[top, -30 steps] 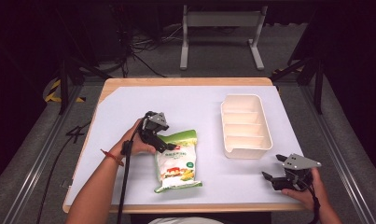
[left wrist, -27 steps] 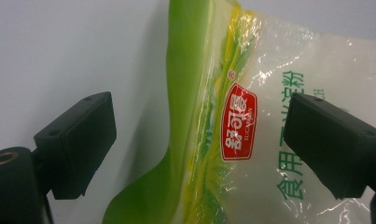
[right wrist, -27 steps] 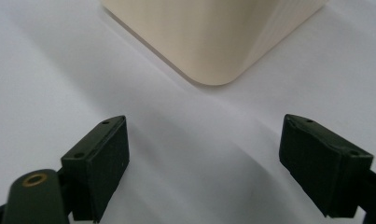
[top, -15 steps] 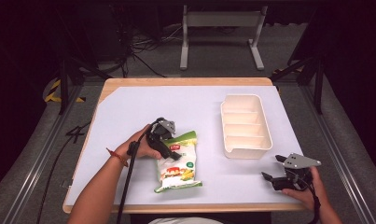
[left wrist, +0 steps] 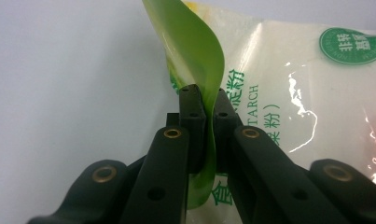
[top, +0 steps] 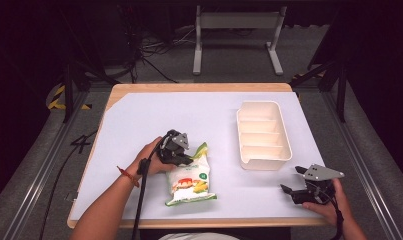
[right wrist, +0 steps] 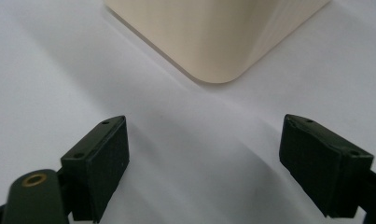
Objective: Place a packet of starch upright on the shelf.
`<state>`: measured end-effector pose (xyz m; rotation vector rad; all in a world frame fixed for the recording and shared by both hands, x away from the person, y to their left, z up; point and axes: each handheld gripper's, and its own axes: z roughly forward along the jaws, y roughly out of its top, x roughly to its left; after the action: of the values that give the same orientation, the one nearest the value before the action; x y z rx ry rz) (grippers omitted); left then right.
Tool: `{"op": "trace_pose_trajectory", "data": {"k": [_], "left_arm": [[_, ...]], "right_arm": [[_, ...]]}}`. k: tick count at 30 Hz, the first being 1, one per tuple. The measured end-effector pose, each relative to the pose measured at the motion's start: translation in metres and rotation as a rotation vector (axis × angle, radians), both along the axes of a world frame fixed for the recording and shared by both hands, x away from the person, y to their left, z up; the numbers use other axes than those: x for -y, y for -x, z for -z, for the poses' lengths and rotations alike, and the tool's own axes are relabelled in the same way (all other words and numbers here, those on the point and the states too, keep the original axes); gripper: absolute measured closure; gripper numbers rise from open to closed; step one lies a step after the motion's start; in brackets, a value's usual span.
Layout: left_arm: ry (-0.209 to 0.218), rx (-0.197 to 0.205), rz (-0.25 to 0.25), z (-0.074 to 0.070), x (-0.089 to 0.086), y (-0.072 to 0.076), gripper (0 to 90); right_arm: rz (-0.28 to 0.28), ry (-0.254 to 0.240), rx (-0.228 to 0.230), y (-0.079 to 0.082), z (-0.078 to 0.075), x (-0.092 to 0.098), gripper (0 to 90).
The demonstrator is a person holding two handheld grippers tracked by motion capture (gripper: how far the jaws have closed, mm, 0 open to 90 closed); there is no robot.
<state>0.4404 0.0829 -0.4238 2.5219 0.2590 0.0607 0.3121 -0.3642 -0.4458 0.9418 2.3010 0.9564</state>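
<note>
A white and green starch bag (top: 191, 179) lies flat on the table's near middle. My left gripper (top: 185, 159) sits at the bag's upper left corner and its jaws have just been closing on it. In the left gripper view the bag's green edge (left wrist: 202, 60) curls up between the black pads (left wrist: 192, 119), which pinch it; my left gripper (left wrist: 208, 121) is shut on the bag. My right gripper (top: 292, 183) rests at the table's near right, open, with nothing between its fingers (right wrist: 101, 158).
A cream tray (top: 263, 152) with several compartments stands right of centre; its rounded corner (right wrist: 218, 51) lies just ahead of the right gripper. White sheet (top: 154, 120) covers the table. Dark floor, cables and a stand lie beyond the far edge.
The left gripper moved right onto the bag's upper left corner and closed on its edge, which now curls up. The right gripper kept still.
</note>
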Motion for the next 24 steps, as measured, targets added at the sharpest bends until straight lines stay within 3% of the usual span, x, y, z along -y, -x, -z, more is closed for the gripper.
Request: {"op": "trace_pose_trajectory", "data": {"k": [10, 13, 15, 18, 20, 24], "left_arm": [[0.107, 0.115, -0.072, -0.019, -0.012, 0.013, 88.1], [0.120, 0.152, -0.087, -0.027, -0.016, 0.016, 88.2], [0.125, 0.184, -0.100, -0.031, -0.019, 0.017, 88.3], [0.138, 0.276, -0.131, -0.040, -0.022, 0.020, 88.3], [0.180, 0.311, -0.148, -0.049, -0.025, 0.021, 88.3], [0.207, 0.365, -0.169, -0.058, -0.025, 0.021, 88.4]], "right_arm": [[-0.003, 0.002, 0.001, 0.000, 0.000, 0.000, 15.5], [-0.003, 0.002, 0.001, 0.000, 0.000, 0.000, 15.5], [-0.003, 0.002, 0.002, 0.000, 0.000, 0.000, 15.6], [-0.003, 0.001, 0.001, 0.000, 0.000, 0.000, 15.5], [-0.002, 0.000, 0.000, 0.000, 0.000, 0.000, 15.3], [0.002, -0.003, -0.002, -0.001, 0.000, 0.000, 15.2]]}}
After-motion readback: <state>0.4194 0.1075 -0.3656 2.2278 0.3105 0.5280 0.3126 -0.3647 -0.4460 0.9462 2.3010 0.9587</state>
